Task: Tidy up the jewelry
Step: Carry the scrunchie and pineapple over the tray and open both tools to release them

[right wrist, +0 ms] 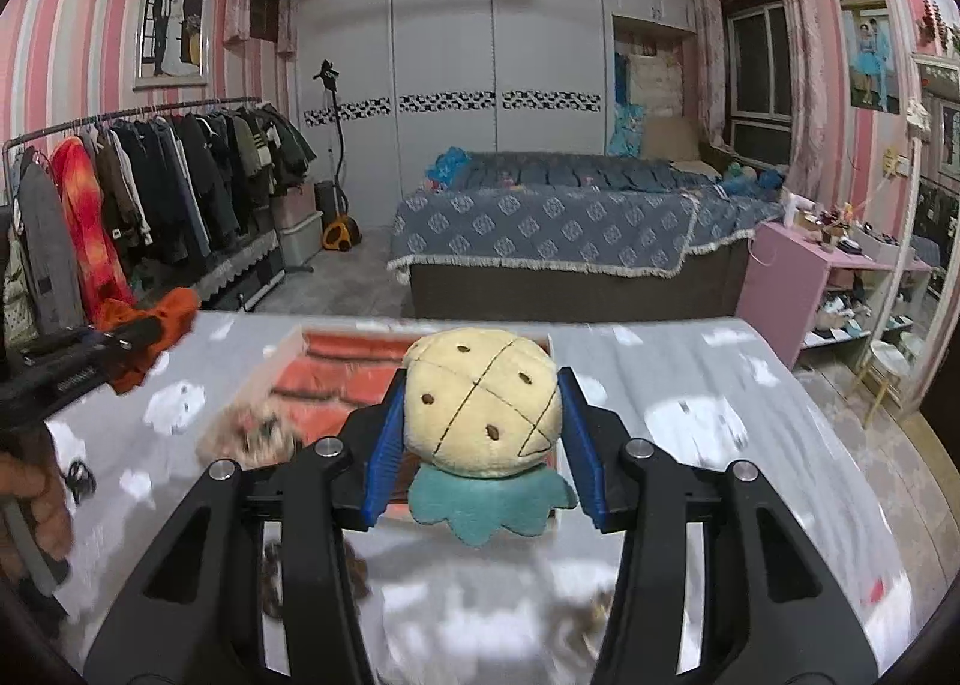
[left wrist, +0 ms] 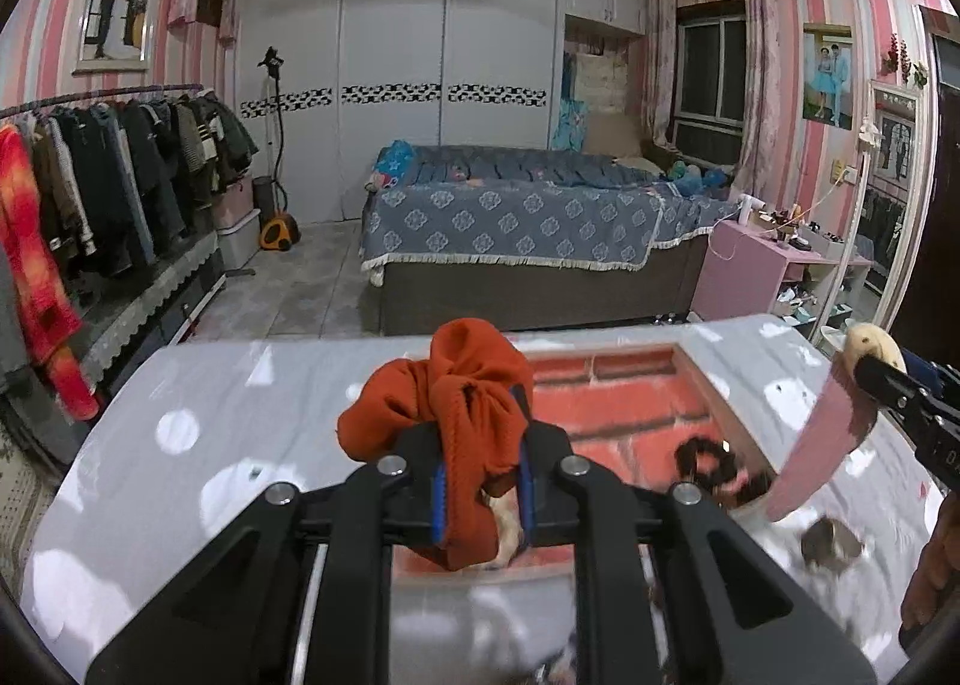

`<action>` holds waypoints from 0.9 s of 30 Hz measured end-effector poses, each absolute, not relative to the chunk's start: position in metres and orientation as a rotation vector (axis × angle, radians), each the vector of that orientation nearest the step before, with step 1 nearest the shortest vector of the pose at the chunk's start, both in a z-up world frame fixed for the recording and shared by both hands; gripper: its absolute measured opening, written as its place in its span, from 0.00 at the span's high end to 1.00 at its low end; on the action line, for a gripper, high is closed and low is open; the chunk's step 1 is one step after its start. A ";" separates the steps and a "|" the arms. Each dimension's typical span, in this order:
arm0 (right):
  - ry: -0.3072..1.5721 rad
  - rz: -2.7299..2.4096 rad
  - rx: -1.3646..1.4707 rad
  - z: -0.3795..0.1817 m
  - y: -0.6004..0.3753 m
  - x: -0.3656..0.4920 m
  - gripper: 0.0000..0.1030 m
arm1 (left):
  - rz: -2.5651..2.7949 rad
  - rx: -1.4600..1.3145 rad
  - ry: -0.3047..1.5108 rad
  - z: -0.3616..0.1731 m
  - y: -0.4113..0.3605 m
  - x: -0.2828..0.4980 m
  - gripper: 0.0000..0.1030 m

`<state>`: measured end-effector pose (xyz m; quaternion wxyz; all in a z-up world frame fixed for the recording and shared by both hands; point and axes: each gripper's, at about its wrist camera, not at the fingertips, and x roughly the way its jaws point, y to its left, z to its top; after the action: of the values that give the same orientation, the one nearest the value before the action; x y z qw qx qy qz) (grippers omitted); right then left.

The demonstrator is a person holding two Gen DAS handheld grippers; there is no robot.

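My left gripper [left wrist: 480, 496] is shut on an orange fabric scrunchie [left wrist: 456, 415], held above the near edge of a shallow box with a red brick-pattern floor [left wrist: 618, 391]. My right gripper [right wrist: 480, 445] is shut on a plush pineapple hair piece [right wrist: 483, 415], yellow with a teal leaf base, held over the same box [right wrist: 336, 373]. In the left wrist view the right gripper [left wrist: 864, 379] holds that pineapple [left wrist: 870, 346] with a pink band [left wrist: 816, 445] hanging below it. A dark scrunchie [left wrist: 711, 469] lies in the box.
The box sits on a table with a shiny grey cloud-print cover [left wrist: 210, 421]. More hair pieces lie on it: a grey one [left wrist: 831, 547], a pale blurred one [right wrist: 252, 430], dark ones [right wrist: 81, 478]. A bed [left wrist: 516, 229] and clothes rack [left wrist: 120, 181] stand behind.
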<state>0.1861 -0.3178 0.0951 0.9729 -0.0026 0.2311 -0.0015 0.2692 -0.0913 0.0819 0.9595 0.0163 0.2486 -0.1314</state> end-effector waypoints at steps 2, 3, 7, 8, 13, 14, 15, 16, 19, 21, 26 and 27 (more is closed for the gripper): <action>0.470 0.007 0.009 0.097 -0.318 0.207 0.53 | -0.273 0.038 0.503 0.080 -0.101 0.287 0.83; 0.471 0.010 0.020 0.097 -0.319 0.220 0.53 | -0.276 0.035 0.507 0.078 -0.105 0.295 0.83; 0.497 0.015 0.056 0.087 -0.324 0.267 0.53 | -0.278 0.037 0.538 0.062 -0.115 0.325 0.83; 0.513 0.017 0.060 0.082 -0.324 0.281 0.53 | -0.275 0.041 0.551 0.055 -0.119 0.335 0.83; 0.570 0.008 0.087 0.049 -0.327 0.327 0.53 | -0.287 0.021 0.610 0.023 -0.126 0.363 0.83; 0.581 0.006 0.087 0.043 -0.327 0.332 0.53 | -0.292 0.009 0.623 0.017 -0.126 0.367 0.83; 0.602 0.002 0.078 0.034 -0.326 0.339 0.53 | -0.297 0.010 0.642 0.013 -0.127 0.372 0.83; 0.615 -0.001 0.067 0.028 -0.325 0.345 0.53 | -0.300 0.013 0.653 0.010 -0.127 0.373 0.83; 0.633 -0.007 0.070 0.017 -0.324 0.351 0.53 | -0.300 0.036 0.668 0.001 -0.133 0.376 0.83; 0.654 -0.009 0.054 0.008 -0.322 0.357 0.53 | -0.300 0.046 0.677 -0.003 -0.136 0.377 0.83; 0.694 -0.023 0.038 -0.008 -0.319 0.364 0.52 | -0.298 0.056 0.688 -0.010 -0.137 0.381 0.83; 0.704 -0.030 0.034 -0.013 -0.318 0.366 0.52 | -0.297 0.053 0.692 -0.011 -0.136 0.382 0.83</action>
<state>0.3660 -0.3184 -0.0126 0.9385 0.0164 0.3447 -0.0147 0.3823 -0.1365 -0.0107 0.9296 0.0259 0.3379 -0.1448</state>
